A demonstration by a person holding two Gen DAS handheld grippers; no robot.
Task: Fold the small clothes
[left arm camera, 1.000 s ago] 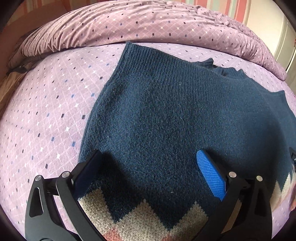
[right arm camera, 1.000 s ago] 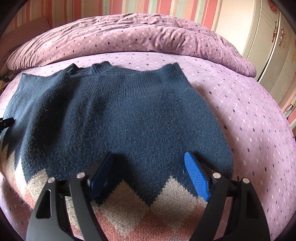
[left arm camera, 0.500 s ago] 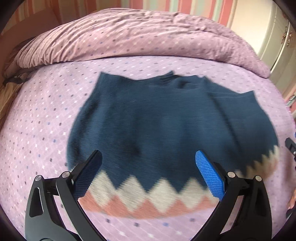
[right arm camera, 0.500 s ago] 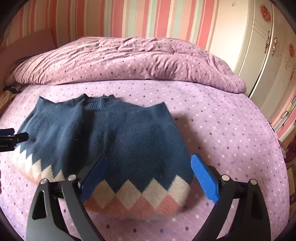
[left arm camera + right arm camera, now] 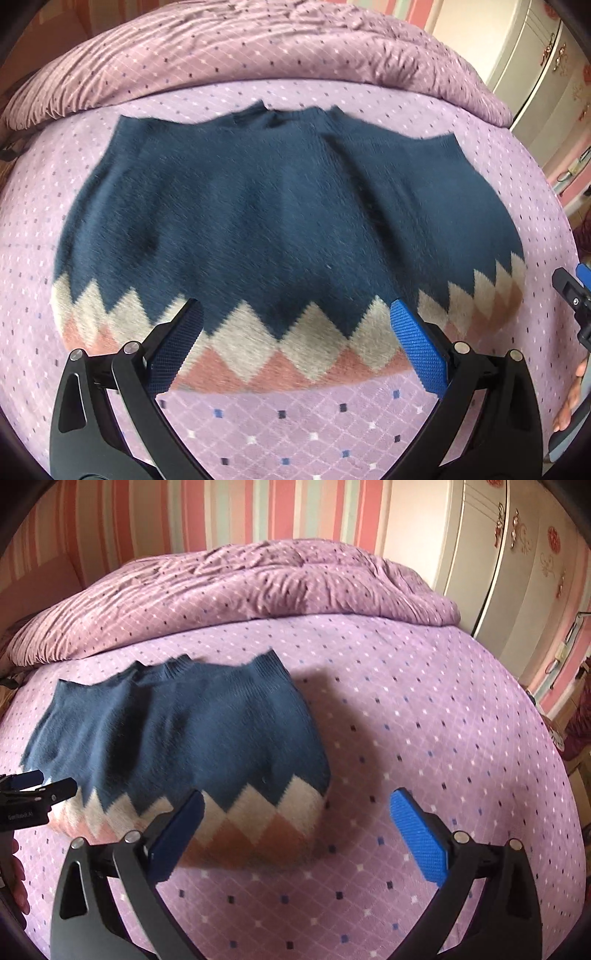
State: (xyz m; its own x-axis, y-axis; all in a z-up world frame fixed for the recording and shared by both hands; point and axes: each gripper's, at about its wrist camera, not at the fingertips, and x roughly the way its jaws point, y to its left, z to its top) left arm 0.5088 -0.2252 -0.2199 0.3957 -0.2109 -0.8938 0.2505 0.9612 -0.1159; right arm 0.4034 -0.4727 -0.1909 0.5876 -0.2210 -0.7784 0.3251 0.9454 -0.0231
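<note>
Soft, limp, light knit sweater (image 5: 288, 229) on bed (image 5: 424, 709); best pinched at folded edge corners; both tongs (image 5: 295, 347) (image 5: 297, 830) gaping, empty.

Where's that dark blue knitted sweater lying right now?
The dark blue knitted sweater lies folded on the purple diamond-patterned bedsheet, just below the bunched-up purple duvet, left of centre in the right-wrist view.

I count one folded sweater (image 5: 288, 221) lying on one bed (image 5: 332, 424), one rumpled quilt (image 5: 258, 587) heaped behind it, two tongs, left tongs (image 5: 295, 350) and right tongs (image 5: 297, 834), and one wardrobe (image 5: 517, 572).
</note>
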